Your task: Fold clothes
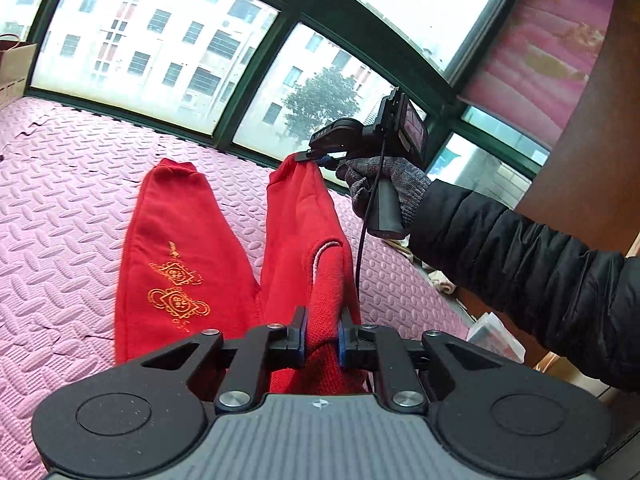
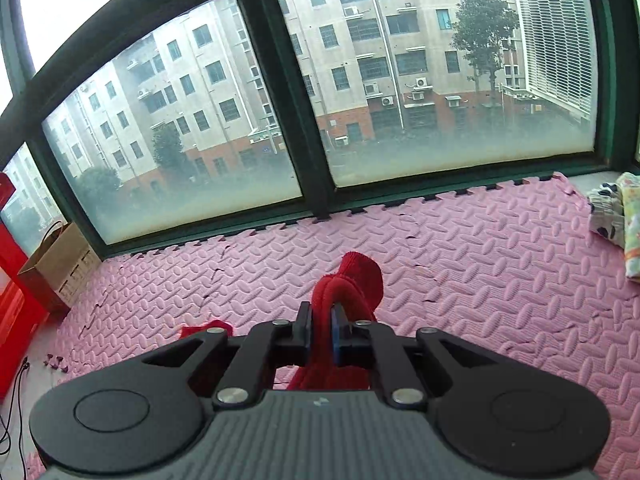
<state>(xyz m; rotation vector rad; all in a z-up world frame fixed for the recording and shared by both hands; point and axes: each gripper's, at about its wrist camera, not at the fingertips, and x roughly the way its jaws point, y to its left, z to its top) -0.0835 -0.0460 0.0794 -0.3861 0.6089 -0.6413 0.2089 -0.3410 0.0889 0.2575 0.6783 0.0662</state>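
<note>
Both handheld two-finger grippers are clamped on a pair of red cotton trousers with a gold embroidered knot motif (image 1: 176,240), stretched over a pink embossed foam-tile mat (image 1: 60,200) beneath a dark green-framed window (image 1: 256,80). The left gripper (image 1: 323,334), its black jaws nearly together, pinches the ribbed waistband end of the trousers close to the camera. The right gripper (image 1: 316,157) bites the cuff of the right-hand trouser leg and holds it lifted off the mat; from its own camera, the right gripper (image 2: 321,330) shows jaws drawn in tight on a bunched red ribbed cuff. The other leg, the one carrying the gold motif, lies flat on the mat with its cuff pointing toward the window.

A brown cardboard box (image 2: 60,268) stands at the mat's left edge against the window, beside a red panel (image 2: 16,280). A patterned folded cloth (image 2: 616,216) lies on the mat's far right, well apart from the trousers. A pink striped curtain (image 1: 552,48) hangs at the window's right side.

The person's right hand in a grey knitted glove (image 1: 384,188) wraps the pistol grip of the right gripper, a black puffer-jacket sleeve (image 1: 520,264) reaching in from the right, a black cable dangling from the handle.
</note>
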